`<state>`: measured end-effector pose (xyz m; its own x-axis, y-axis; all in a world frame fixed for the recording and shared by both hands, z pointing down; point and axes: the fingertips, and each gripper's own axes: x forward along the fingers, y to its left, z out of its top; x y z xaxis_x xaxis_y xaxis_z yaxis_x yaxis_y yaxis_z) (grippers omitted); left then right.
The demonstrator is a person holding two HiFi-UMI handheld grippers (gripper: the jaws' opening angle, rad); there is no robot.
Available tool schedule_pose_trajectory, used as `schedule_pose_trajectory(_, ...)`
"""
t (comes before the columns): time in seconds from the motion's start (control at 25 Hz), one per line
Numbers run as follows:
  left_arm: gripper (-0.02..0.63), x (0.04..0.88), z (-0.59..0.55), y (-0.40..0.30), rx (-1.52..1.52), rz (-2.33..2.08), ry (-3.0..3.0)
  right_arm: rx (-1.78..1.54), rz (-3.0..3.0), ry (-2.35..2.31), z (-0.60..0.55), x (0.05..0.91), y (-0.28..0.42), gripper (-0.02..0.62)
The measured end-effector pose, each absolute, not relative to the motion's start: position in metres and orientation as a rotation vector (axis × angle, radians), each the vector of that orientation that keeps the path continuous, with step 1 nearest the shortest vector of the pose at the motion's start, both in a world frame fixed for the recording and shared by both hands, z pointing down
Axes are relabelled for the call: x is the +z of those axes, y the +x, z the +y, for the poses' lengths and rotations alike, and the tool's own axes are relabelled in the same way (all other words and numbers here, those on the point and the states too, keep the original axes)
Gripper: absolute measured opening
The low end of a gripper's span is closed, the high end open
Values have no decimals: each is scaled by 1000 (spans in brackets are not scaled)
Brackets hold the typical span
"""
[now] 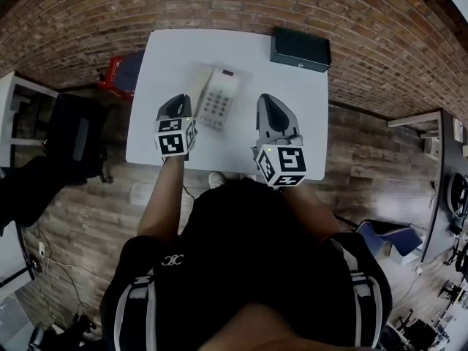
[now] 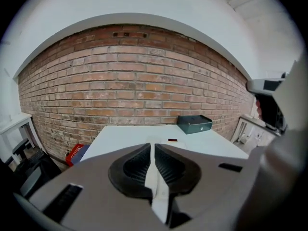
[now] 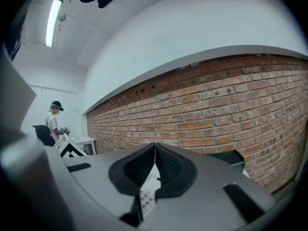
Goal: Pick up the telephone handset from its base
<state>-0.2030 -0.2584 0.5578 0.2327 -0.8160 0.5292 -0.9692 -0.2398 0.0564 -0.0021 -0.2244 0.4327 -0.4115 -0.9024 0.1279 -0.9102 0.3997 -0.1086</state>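
Both the left tool (image 1: 178, 101) and the right tool (image 1: 269, 101) are pressed together, holding nothing, flanking the telephone (image 1: 217, 97).

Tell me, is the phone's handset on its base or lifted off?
On its base: the handset lies along the left side of the telephone, and the left gripper and right gripper are shut and empty.

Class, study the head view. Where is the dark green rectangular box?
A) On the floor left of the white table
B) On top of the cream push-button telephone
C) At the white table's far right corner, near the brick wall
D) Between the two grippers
C: the dark green rectangular box sits at the far right corner of the white table, beyond the cream push-button telephone and close to the brick wall.
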Motion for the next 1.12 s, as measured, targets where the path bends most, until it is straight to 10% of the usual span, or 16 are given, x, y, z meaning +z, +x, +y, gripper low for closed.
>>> schedule_pose_trajectory(0.28, 203, 589, -271, -199, 715, -1584, 2107, 258, -2570, 1713, -228, 433, 22, -2)
schedule_pose_trajectory(1.12, 256, 653, -319, -184, 1021, -1414, 1965, 333, -2508, 1759, -238, 451, 60, -2)
